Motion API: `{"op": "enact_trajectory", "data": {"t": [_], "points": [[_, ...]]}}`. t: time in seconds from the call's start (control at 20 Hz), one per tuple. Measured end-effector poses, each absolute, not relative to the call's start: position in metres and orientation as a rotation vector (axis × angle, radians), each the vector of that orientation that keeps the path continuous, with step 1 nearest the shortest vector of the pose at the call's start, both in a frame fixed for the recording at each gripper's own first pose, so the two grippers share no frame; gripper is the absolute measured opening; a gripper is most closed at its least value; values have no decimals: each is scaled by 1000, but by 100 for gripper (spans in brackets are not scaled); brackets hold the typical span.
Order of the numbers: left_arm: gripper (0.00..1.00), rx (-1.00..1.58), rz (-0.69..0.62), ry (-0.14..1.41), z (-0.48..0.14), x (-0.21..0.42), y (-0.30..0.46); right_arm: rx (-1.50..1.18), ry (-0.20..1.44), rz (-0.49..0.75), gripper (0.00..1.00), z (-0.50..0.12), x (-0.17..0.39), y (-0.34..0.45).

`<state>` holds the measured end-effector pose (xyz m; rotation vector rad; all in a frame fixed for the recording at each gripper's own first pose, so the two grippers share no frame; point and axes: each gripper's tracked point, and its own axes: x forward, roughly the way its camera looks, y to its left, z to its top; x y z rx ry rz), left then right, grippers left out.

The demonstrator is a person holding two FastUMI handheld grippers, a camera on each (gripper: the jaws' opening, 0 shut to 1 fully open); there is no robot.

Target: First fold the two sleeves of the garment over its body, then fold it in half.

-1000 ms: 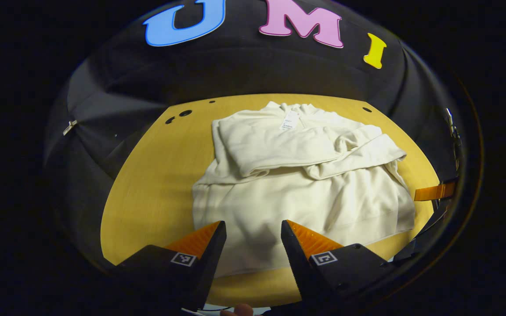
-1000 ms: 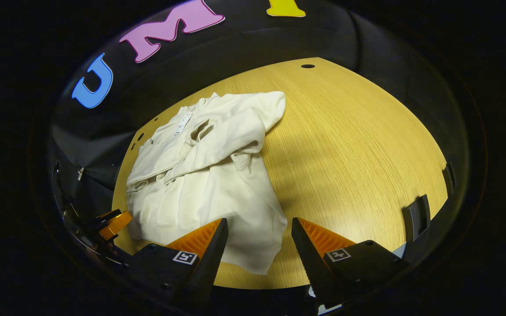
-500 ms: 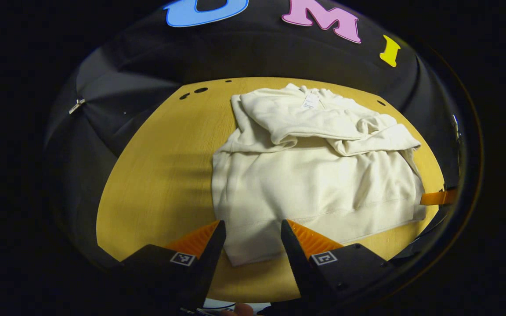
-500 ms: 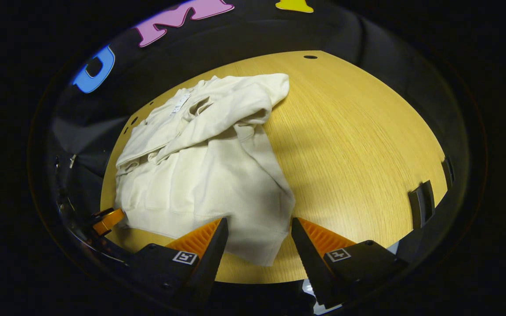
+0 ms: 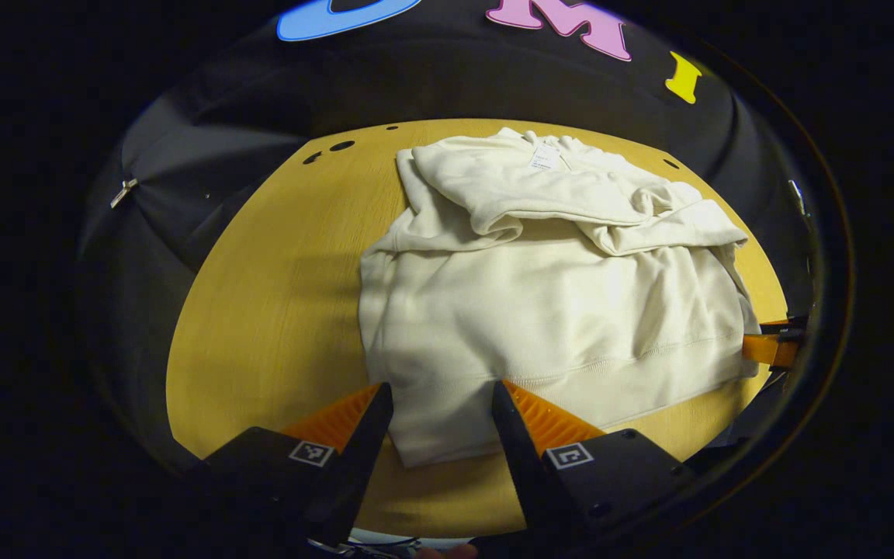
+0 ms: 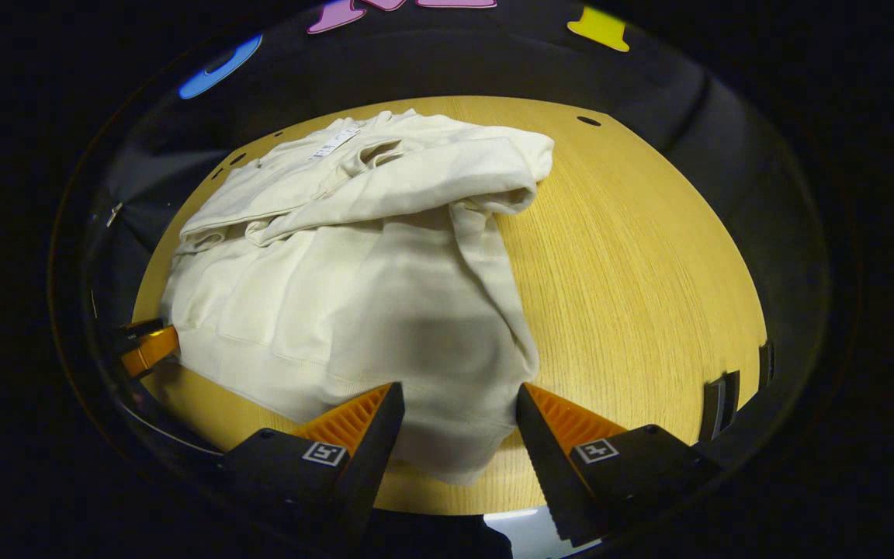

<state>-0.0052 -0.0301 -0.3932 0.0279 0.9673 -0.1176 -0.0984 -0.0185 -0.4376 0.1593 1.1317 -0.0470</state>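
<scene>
Your left gripper (image 5: 438, 404) and right gripper (image 6: 460, 407) hover with fingers spread wide over the garment's (image 5: 556, 303) hem corners. Both sleeves lie folded across its body on the tabletop (image 6: 649, 256). Fabric contact looks unlikely, though the angle is poor.

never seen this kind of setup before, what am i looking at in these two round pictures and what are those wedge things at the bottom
A person holds a two-finger gripper in each hand, and each gripper carries a wide-angle camera looking along its own fingers. The wedges are those fingers. One picture comes from the left gripper, the other from the right gripper. On the wooden table lies a cream garment with both sleeves already folded across its body. Both grippers are open, each over a bottom corner of the hem. Nothing is held yet. They look set to pinch the hem and fold the garment in half.
</scene>
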Motion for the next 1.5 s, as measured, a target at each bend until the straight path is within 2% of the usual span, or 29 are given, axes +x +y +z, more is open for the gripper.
{"op": "enact_trajectory", "data": {"t": [0.05, 0.15, 0.2, 0.25, 0.3, 0.35, 0.4, 0.45, 0.7, 0.9, 1.2, 1.5], "points": [[84, 23, -124, 966, -393, -5, -31, 171, 1125, -63, 91, -437, -98, -19], [78, 36, -178, 967, -393, -4, -39, 173, 1124, -38, 89, -436, -97, -14], [63, 52, -212, 965, -394, -3, -43, 184, 1129, -3, 80, -439, -97, -4], [48, 66, -241, 967, -394, -3, -47, 192, 1139, 28, 53, -439, -97, 4], [27, 75, -258, 964, -393, -2, -49, 175, 1140, 48, 24, -438, -97, 6], [21, 81, -260, 960, -391, -2, -49, 147, 1140, 70, 18, -437, -98, 7], [10, 71, -262, 964, -390, -3, -50, 147, 1146, 88, 18, -437, -100, 13], [7, 54, -265, 972, -390, -7, -50, 159, 1155, 105, 10, -437, -105, 15], [6, -6, -344, 1045, -382, -14, -47, 219, 1177, 168, 10, -424, -102, 2], [6, -85, -375, 1073, -366, -10, -48, 328, 1154, 170, 9, -399, -91, -14], [6, -157, -374, 1011, -314, 6, -44, 410, 1074, 173, 10, -352, -72, -10], [6, -172, -349, 941, -276, 40, -43, 470, 961, 155, 10, -312, -26, -14]]}}
